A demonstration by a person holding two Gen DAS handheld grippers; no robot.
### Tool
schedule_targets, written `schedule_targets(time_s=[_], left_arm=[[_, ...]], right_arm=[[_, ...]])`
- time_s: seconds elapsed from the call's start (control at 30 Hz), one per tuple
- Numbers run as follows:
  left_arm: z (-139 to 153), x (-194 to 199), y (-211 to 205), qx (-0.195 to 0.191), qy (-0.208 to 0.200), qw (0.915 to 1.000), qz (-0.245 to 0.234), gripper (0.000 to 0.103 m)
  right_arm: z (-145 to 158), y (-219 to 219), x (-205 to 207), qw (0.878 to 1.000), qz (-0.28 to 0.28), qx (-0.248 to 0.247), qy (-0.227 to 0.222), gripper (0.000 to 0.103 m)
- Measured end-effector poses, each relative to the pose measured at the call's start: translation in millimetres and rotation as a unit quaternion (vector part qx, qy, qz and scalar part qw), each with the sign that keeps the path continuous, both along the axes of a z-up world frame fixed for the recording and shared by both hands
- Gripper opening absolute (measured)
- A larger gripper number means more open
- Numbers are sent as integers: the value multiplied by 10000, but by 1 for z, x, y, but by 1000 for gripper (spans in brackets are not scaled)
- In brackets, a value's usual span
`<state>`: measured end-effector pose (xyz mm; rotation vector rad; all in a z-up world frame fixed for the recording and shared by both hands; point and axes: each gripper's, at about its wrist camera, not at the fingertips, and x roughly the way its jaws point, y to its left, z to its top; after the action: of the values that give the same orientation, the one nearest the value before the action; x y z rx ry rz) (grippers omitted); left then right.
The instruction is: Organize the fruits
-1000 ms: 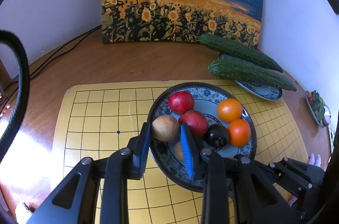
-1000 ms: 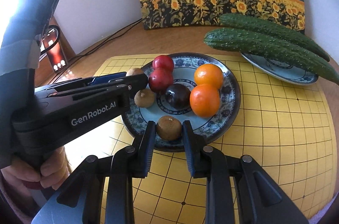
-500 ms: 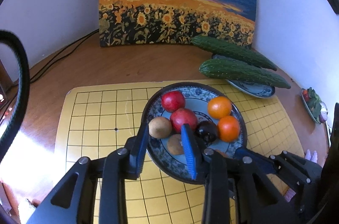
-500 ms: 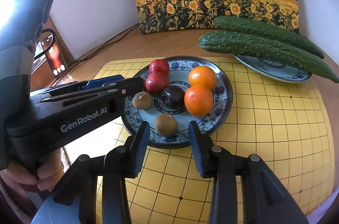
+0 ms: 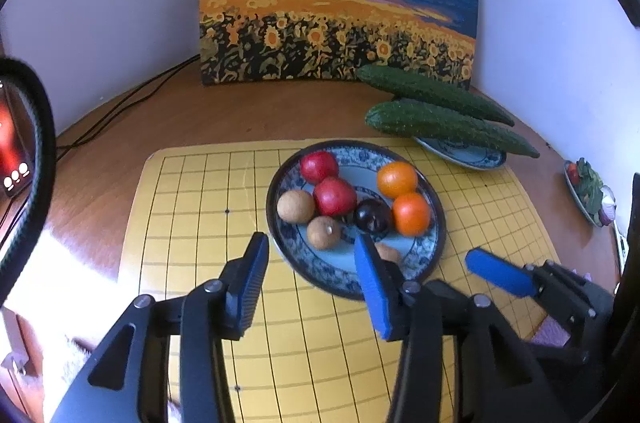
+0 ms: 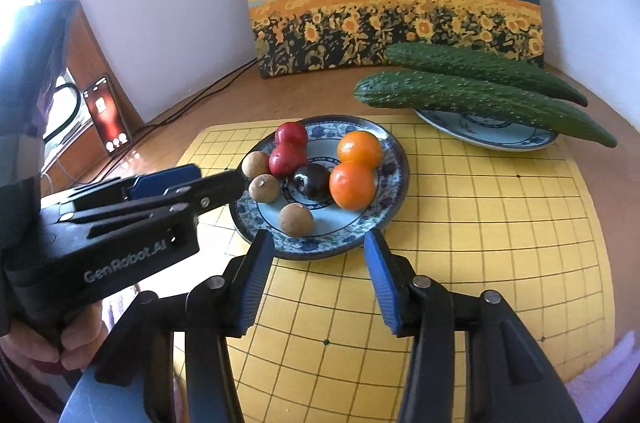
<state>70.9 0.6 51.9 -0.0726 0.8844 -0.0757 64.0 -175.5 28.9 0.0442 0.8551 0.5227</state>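
Note:
A blue-patterned plate on a yellow grid board holds two red fruits, two oranges, a dark plum and three brown round fruits. My left gripper is open and empty, just short of the plate's near rim. My right gripper is open and empty, near the plate's front rim. The left gripper also shows in the right wrist view, and the right gripper's blue finger shows in the left wrist view.
Two cucumbers lie across a second small plate at the back right. A sunflower painting leans on the wall. Cables and a lit phone are at the left. A small dish of greens sits far right.
Both grippers have opened wider and drawn back from the plate. The brown fruit that was between the right gripper's fingers now lies free on the plate.

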Motion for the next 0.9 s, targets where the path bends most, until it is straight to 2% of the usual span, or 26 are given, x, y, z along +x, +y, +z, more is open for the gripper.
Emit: schedule_targets(time_s=[0.17,0.23,0.33,0.5,0.9], left_arm=[[3,-15,-3,92,-34,9999,112,53],[4,-20,-5,170,-64,9997,178,60],[3,-29,-7,150,-48,9996,254,64],[-4,-34,-11,186,61,9993,307,64],[-33,-33,-18,240,377,9980,443,65]], right_arm=[[4,-10,-5,10000,-55,-41,-43,55],[4,-13,-8,9999,-44,-112,-66,56],[4,-18,-10,9998,-52,-195,-86,56],[-1,-25,-13,9996,-74,-276,-69,63],[-24,-37,-3,9987,-278,-406,111,68]])
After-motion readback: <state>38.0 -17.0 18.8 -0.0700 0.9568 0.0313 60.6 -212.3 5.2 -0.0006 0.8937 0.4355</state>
